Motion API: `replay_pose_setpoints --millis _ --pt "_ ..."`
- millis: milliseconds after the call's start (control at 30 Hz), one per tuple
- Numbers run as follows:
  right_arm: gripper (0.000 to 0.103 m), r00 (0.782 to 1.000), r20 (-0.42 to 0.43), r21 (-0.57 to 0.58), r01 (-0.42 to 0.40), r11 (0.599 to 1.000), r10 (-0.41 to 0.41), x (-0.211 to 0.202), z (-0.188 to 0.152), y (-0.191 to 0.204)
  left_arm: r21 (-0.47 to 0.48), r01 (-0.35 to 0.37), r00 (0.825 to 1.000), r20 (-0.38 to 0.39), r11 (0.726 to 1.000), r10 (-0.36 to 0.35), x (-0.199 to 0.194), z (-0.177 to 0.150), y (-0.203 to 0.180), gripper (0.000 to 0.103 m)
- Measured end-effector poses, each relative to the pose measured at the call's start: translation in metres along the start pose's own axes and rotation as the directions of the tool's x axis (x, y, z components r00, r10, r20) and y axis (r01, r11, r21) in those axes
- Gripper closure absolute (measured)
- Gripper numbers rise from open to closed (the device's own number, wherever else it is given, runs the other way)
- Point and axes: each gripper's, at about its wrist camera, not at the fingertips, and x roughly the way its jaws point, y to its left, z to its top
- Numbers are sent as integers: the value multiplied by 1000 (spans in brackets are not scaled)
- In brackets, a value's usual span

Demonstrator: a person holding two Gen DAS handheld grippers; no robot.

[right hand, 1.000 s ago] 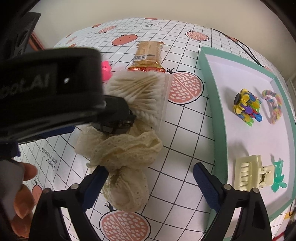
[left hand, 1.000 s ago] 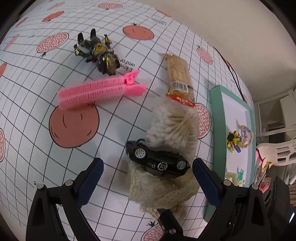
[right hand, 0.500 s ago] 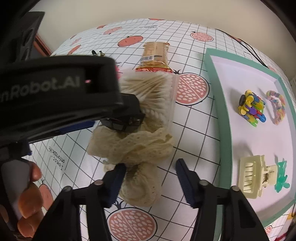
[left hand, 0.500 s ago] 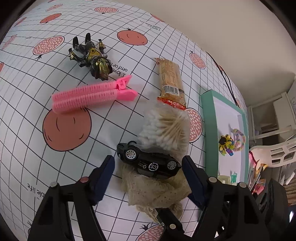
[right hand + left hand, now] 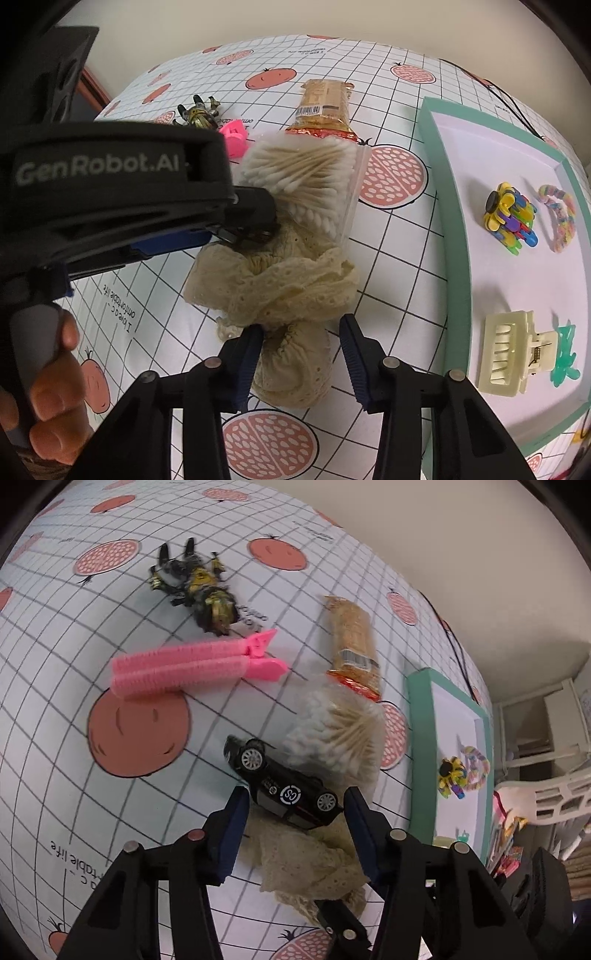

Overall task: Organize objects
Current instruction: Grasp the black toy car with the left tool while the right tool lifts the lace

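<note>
My left gripper (image 5: 293, 814) has its fingers parted either side of the black toy car (image 5: 282, 788), not clamped yet. Car lies on its side atop the cream lace cloth (image 5: 280, 291), w/ the cotton swab bag (image 5: 338, 734) just behind. Right gripper (image 5: 301, 341) fingers apart too, straddling the cloth's near end. All mid-bench, teal tray (image 5: 430, 155) toward the right edge

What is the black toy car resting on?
The toy car lies on its side on a cream lace cloth, nosing against a bag of cotton swabs. Whatever is beneath the cloth is covered.
</note>
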Motion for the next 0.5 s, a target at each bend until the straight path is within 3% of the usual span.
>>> replay_pose_setpoints --millis 467,500 --pt "57 1000 -1 -7 5 1000 -5 2 -3 1 -81 10 999 40 997 -7 4 8 13 48" --pt "57 1000 -1 -7 5 1000 -5 2 -3 2 -80 12 999 40 997 -9 4 8 13 52"
